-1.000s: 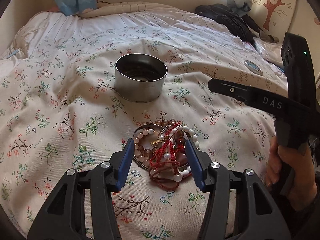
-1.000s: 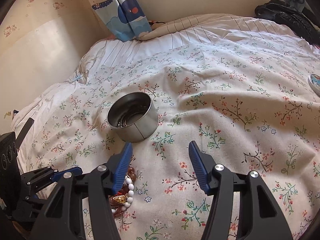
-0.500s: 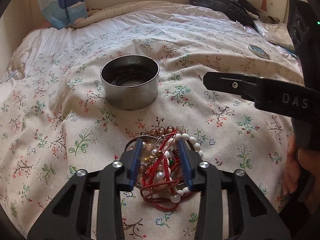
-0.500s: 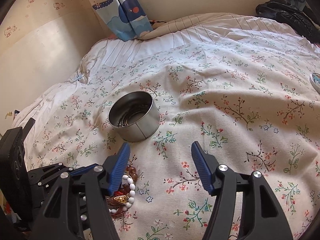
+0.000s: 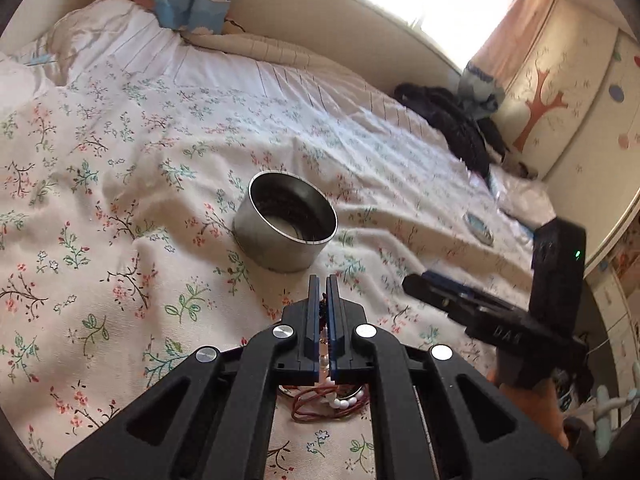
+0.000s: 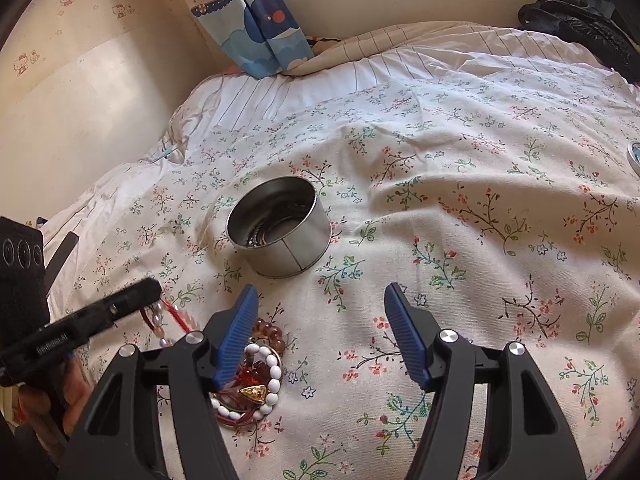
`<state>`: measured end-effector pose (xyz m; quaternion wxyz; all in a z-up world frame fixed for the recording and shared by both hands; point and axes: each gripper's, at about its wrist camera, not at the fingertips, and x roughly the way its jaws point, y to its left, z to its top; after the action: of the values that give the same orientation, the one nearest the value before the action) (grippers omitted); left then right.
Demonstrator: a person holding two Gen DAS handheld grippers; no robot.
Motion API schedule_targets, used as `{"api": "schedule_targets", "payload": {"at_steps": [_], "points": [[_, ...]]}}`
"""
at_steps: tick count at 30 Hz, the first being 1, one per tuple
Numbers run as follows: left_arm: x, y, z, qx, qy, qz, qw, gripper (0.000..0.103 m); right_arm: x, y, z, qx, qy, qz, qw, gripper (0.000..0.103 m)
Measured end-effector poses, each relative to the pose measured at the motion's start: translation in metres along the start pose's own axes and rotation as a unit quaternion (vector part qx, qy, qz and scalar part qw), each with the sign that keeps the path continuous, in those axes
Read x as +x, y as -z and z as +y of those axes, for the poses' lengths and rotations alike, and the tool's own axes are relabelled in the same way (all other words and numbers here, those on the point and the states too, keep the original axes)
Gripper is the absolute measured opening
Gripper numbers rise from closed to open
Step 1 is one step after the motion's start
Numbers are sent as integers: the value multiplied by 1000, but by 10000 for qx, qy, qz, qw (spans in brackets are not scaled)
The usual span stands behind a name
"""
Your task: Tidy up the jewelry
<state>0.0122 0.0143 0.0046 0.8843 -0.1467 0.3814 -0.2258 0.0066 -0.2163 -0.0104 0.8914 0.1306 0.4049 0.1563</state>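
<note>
Floral bedspread [image 6: 440, 168] beneath us: our left gripper [image 5: 324, 286], jaws just closed, pinches a red cord bracelet [image 6: 170, 312] lifted off the jewelry pile [image 6: 256, 376]; our right gripper [image 6: 320, 336] gapes empty. We should rise slowly, untangling, toward the steel tin [image 6: 280, 226].

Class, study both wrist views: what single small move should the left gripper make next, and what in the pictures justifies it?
Probably carry its catch over the metal tin and open. The left gripper is shut on a red cord with beads, lifted off the jewelry pile; the tin stands upright just beyond, already holding pieces.
</note>
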Motion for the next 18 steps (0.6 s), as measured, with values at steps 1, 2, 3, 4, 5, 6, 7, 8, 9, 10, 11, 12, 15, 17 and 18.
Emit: {"api": "schedule_targets", "payload": {"at_steps": [1, 2, 3, 4, 5, 6, 7, 8, 9, 10, 11, 12, 15, 17, 18], "points": [[-4, -1, 3, -87, 59, -85, 9999, 3, 1, 1, 3, -52, -33, 34, 10000, 64], [-7, -3, 5, -150, 107, -142, 9997, 3, 3, 1, 6, -103, -87, 64, 9999, 64], [-9, -4, 6, -193, 132, -194, 9995, 3, 4, 2, 9, -159, -149, 83, 9997, 64], [-11, -5, 7, -224, 140, -246, 9993, 3, 4, 2, 12, -229, -206, 93, 9995, 64], [-13, -5, 8, -248, 142, -290, 9992, 3, 5, 3, 16, -306, -258, 103, 9991, 64], [-14, -6, 8, -269, 146, -323, 9990, 3, 6, 4, 21, -399, -317, 125, 9986, 64], [-15, -6, 10, -291, 128, -357, 9989, 3, 8, 5, 25, -489, -338, 176, 9981, 64], [-16, -6, 11, -309, 92, -388, 9987, 3, 11, 6, 29, -579, -313, 256, 9975, 64], [-16, -6, 12, -325, 75, -405, 9986, 3, 15, 8, 31, -657, -242, 363, 9969, 64], [-17, -6, 14, -344, 74, -416, 9985, 3, 20, 10, 33, -721, -165, 477, 9961, 64], [-17, -7, 15, -367, 85, -420, 9984, 3, 23, 12, 33, -734, -152, 563, 9956, 64], [-17, -7, 16, -400, 126, -404, 9983, 3, 25, 13, 32, -713, -174, 618, 9954, 64], [-14, -7, 20, -453, 10, -346, 9984, 3, 22, 12, 30, -653, -230, 521, 9962, 64], [-11, -6, 24, -538, 44, -293, 9981, 3, 23, 12, 32, -667, -309, 511, 9960, 64], [-11, -6, 26, -579, 71, -299, 9979, 3, 22, 12, 35, -709, -429, 495, 9953, 64]]}}
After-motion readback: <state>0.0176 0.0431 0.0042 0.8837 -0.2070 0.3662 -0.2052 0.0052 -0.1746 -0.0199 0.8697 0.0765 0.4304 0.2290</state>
